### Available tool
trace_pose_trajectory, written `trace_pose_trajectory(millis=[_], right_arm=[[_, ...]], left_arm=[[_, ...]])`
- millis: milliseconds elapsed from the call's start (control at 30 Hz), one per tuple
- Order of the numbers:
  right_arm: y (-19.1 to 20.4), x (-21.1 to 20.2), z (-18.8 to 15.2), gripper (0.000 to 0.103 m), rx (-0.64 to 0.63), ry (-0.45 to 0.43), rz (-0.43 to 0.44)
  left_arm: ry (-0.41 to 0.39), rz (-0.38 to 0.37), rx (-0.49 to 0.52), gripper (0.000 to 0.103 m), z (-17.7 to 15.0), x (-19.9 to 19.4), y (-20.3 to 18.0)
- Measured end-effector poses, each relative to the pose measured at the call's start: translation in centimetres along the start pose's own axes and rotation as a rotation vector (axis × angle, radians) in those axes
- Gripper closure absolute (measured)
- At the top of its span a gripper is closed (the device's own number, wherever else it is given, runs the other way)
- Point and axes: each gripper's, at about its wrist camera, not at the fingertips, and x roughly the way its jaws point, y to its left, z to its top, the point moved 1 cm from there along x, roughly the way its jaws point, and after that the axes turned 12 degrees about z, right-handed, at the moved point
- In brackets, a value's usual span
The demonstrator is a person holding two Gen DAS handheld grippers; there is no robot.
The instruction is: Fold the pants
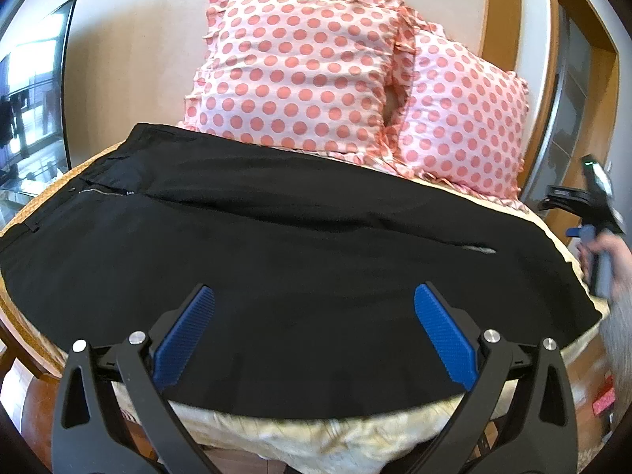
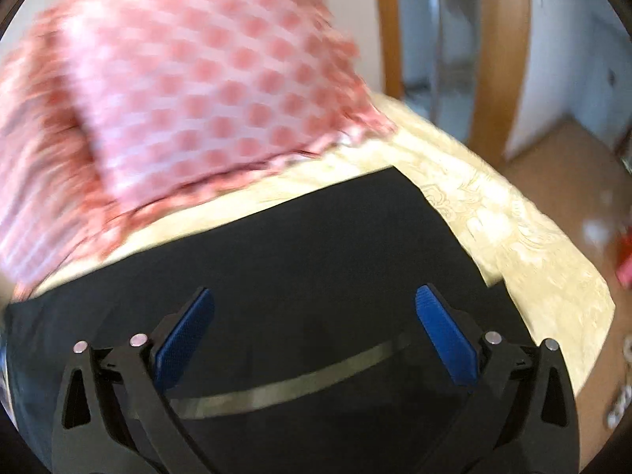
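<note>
Here both the left gripper and right gripper hover spread wide, empty, above the black pants.

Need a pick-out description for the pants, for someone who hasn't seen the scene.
Start at the bed with the cream patterned bedspread and two pink polka-dot pillows at its head. Spread flat in front of the pillows lie the black pants, waistband and zipper to the left. They are the only dark, plain fabric on the bed.

two polka-dot pillows against wall; cream bedspread; possibly tv.
</note>
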Motion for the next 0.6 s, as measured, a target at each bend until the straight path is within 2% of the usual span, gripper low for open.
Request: trace_pose_trajectory(millis=[33,100,167,267,333,433,533,567,600], right_arm=[[-0.5,2.3,1.9,0.002,0.028,0.028,-0.028],[-1.0,4.7,3.7,0.010,0.058,0.040,-0.086],[-1.7,7.4,5.5,0.013,0.096,0.047,-0.142],[-2.6,10.9,7.0,0.021,0.179,0.082,-0.169],[-3.0,12.4,7.5,0.022,0.221,0.083,-0.171],[-3.0,14.8,8.1,0.026,0.195,0.090,-0.254],[-3.2,14.7,7.5,0.043,0.160,0.043,-0.281],[-3.6,14.2,7.2,0.067,0.157,0.027,-0.271],[-4.1,13.7,6.9,0.076,0.157,0.014,-0.261]], left_arm=[[-0.003,-0.005,0.003,0.002,0.2,0.3,0.0],[-0.004,-0.013,0.009,0.002,0.3,0.9,0.0],[-0.001,-0.028,0.016,0.002,0.3,1.5,0.0],[0.013,-0.046,0.026,0.002,0.4,2.5,0.1],[0.021,-0.056,0.032,0.002,0.5,3.2,0.1],[0.031,-0.057,0.037,0.002,0.6,3.9,0.2],[0.042,-0.053,0.033,0.002,0.6,4.6,0.5],[0.042,-0.055,0.028,0.002,0.6,4.6,0.6],[0.041,-0.058,0.022,0.002,0.6,4.6,0.7]])
